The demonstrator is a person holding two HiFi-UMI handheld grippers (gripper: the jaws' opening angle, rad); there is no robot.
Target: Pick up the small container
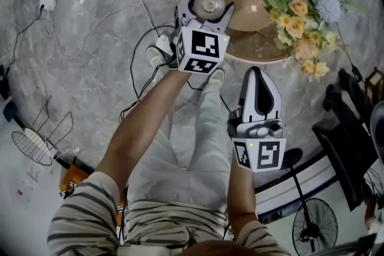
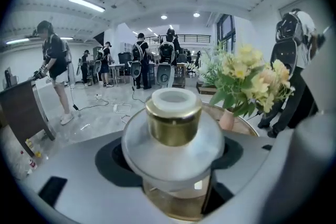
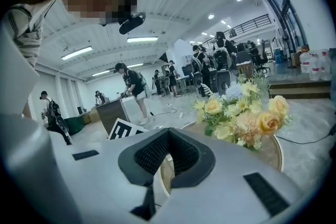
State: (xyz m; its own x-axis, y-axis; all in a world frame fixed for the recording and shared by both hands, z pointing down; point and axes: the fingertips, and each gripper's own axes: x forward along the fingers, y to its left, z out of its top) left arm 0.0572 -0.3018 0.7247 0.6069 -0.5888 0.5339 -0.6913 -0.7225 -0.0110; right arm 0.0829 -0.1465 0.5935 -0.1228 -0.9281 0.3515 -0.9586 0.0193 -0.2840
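Observation:
The small container (image 1: 209, 6) is a clear glass jar with a gold collar and a white top (image 2: 173, 128). My left gripper (image 1: 208, 4) is shut on it and holds it upright over the near edge of the round wooden table (image 1: 264, 52). In the left gripper view the jar fills the space between the grey jaws, which press on both its sides. My right gripper (image 1: 257, 74) hangs lower and nearer to the person, off the table's edge. Its black ribbed pads (image 3: 152, 152) meet with nothing between them.
A bouquet of yellow, peach and blue flowers (image 1: 306, 15) stands on the table's right side. Cables and a power strip (image 1: 45, 4) lie on the marble floor. A wire racket (image 1: 33, 147) lies at left, a floor fan (image 1: 315, 219) and black stand (image 1: 348, 153) at right. People stand far off.

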